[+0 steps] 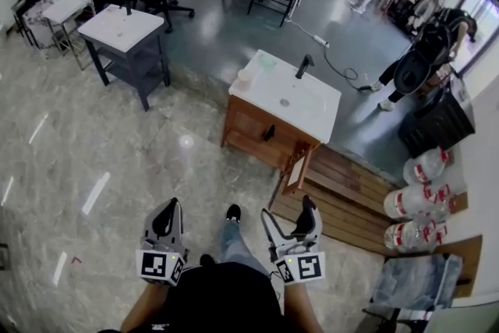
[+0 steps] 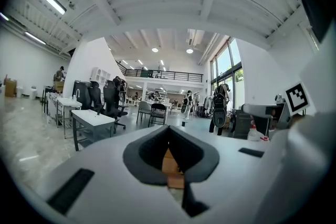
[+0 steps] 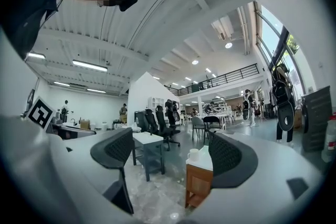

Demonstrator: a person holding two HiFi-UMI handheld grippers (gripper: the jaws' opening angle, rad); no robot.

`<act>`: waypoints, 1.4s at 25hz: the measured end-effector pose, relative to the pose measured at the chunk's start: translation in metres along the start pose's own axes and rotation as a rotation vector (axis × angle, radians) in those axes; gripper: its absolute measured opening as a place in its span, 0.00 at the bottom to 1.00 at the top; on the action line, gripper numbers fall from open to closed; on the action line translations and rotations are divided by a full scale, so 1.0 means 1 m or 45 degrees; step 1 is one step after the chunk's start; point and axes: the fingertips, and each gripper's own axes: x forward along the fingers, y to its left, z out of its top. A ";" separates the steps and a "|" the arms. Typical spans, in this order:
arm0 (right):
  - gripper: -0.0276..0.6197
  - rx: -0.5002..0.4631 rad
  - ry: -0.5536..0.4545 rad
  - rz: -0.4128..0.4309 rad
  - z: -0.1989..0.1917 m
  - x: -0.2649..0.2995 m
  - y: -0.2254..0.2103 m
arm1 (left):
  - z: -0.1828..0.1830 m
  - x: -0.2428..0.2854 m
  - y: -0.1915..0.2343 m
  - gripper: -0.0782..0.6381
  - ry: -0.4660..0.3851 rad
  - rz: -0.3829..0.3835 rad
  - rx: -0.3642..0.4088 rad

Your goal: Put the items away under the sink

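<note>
A wooden sink cabinet [image 1: 261,138] with a white top, a basin and a black faucet [image 1: 304,65] stands a few steps ahead of me. A white cup [image 1: 244,78] sits on the top's left corner. One cabinet door [image 1: 298,169] hangs open at the front right corner. Both grippers are held low by my legs, far short of the cabinet. My left gripper [image 1: 168,216] is shut with nothing in it; its view shows only a sliver of the cabinet [image 2: 169,165] between the pads. My right gripper [image 1: 290,221] is open and empty, and its view frames the cabinet [image 3: 201,186] and cup [image 3: 193,155].
A grey side table [image 1: 123,31] stands to the left of the sink. Several large water jugs [image 1: 419,195] lie at the right on a wooden platform [image 1: 343,203]. Behind the sink a person [image 1: 425,58] bends over beside a black bin [image 1: 437,121]. Office chairs and tables fill the back.
</note>
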 end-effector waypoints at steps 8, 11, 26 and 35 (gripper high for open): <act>0.73 0.004 0.003 0.015 0.002 0.077 -0.049 | 0.017 0.085 0.009 0.12 0.004 0.009 0.015; 0.73 -0.003 0.004 0.029 0.009 0.110 -0.072 | 0.029 0.122 0.010 0.12 -0.009 0.019 0.012; 0.73 0.022 0.010 0.145 0.000 0.233 -0.155 | 0.049 0.267 0.009 0.12 0.024 0.106 0.056; 0.73 0.081 0.058 0.161 -0.033 0.286 -0.153 | 0.024 0.311 0.038 0.12 0.076 0.086 0.036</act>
